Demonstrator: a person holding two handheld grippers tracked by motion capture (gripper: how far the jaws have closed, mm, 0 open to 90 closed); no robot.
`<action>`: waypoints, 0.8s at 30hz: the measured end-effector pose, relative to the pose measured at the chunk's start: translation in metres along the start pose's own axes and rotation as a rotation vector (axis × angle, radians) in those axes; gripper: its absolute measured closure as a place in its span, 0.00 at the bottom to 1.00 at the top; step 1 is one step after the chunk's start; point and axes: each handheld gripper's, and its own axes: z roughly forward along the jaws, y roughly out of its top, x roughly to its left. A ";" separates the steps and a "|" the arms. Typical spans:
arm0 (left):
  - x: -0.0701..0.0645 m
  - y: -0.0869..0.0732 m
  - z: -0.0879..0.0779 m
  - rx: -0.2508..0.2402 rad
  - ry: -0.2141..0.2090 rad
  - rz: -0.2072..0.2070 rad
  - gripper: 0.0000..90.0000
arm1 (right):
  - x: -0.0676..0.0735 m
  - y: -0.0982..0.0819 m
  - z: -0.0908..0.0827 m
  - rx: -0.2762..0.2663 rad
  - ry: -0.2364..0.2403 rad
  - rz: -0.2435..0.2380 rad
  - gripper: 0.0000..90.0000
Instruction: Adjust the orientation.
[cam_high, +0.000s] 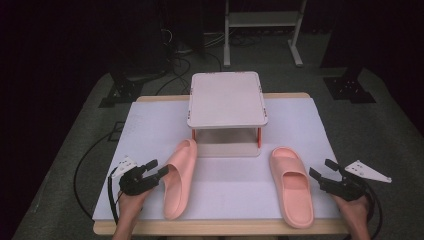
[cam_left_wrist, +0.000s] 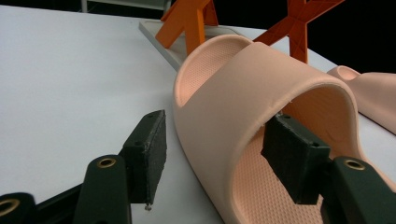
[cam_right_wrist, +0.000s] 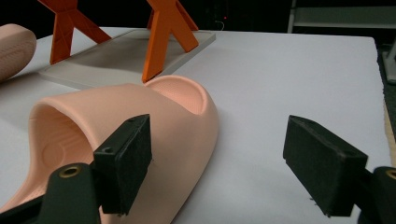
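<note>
Two pink slippers lie on the white-covered table (cam_high: 300, 120). The left slipper (cam_high: 179, 177) has my left gripper (cam_high: 158, 168) at its strap. In the left gripper view the gripper (cam_left_wrist: 219, 140) is open, one jaw outside the slipper (cam_left_wrist: 243, 93) and the other inside under the strap. The right slipper (cam_high: 291, 185) lies just left of my right gripper (cam_high: 322, 168). In the right gripper view that gripper (cam_right_wrist: 222, 149) is open beside the slipper (cam_right_wrist: 140, 116), its left jaw by the slipper's side wall and bare table between the jaws.
A small rack with a white top (cam_high: 227, 99) on orange legs (cam_left_wrist: 187, 28) and a pale base (cam_right_wrist: 116, 51) stands behind the slippers at the table's middle. Cables and a metal frame (cam_high: 262, 20) sit on the floor beyond. The table's wooden front edge (cam_high: 220, 227) is close to both hands.
</note>
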 end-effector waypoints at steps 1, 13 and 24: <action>0.000 0.000 0.000 0.000 0.000 0.000 0.44 | 0.000 0.000 0.000 0.000 0.000 0.000 0.26; -0.011 -0.001 0.012 0.034 -0.020 0.043 0.41 | 0.002 0.001 -0.008 -0.040 0.038 0.007 0.25; -0.020 -0.003 0.023 0.074 -0.033 0.088 0.40 | 0.008 0.001 -0.013 -0.048 0.091 -0.003 0.23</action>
